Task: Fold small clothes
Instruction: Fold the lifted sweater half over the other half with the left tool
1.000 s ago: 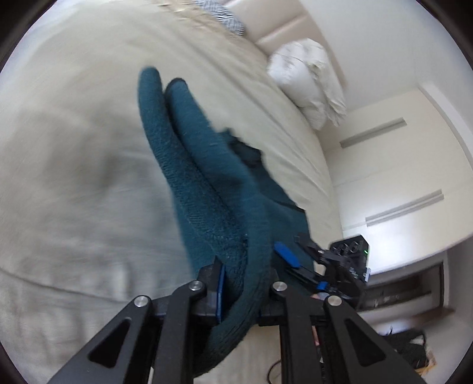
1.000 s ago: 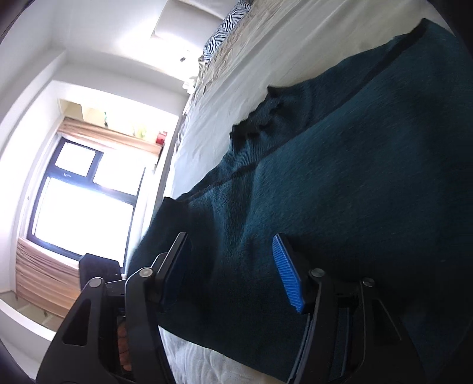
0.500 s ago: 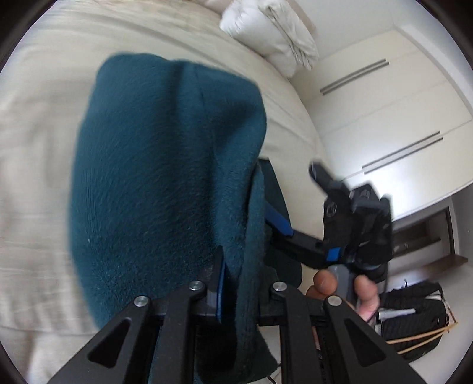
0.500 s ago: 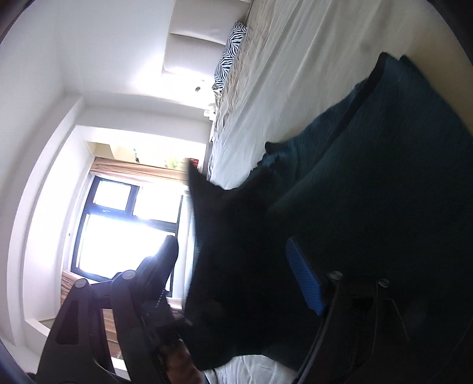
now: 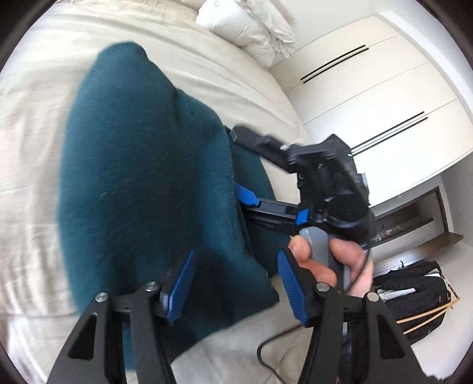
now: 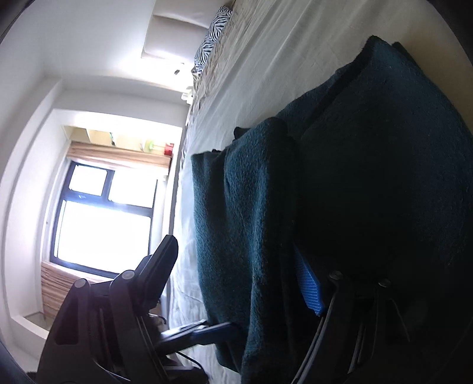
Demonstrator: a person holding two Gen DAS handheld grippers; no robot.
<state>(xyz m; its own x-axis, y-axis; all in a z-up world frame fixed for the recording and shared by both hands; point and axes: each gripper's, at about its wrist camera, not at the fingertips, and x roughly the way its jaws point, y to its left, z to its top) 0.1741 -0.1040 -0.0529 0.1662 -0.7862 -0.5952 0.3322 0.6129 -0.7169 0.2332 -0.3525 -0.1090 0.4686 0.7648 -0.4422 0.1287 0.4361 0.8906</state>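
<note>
Now both hand-held grippers, left (image 5: 233, 283) and right (image 6: 236, 274), agape over teal garment (image 5: 147, 177).

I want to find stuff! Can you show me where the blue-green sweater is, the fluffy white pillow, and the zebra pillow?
blue-green sweater (image 5: 147, 183), left wrist view, middle of the folded-over cloth.
fluffy white pillow (image 5: 248, 28), left wrist view, its crumpled middle at the bed's far end.
zebra pillow (image 6: 214, 32), right wrist view, its striped face.
</note>
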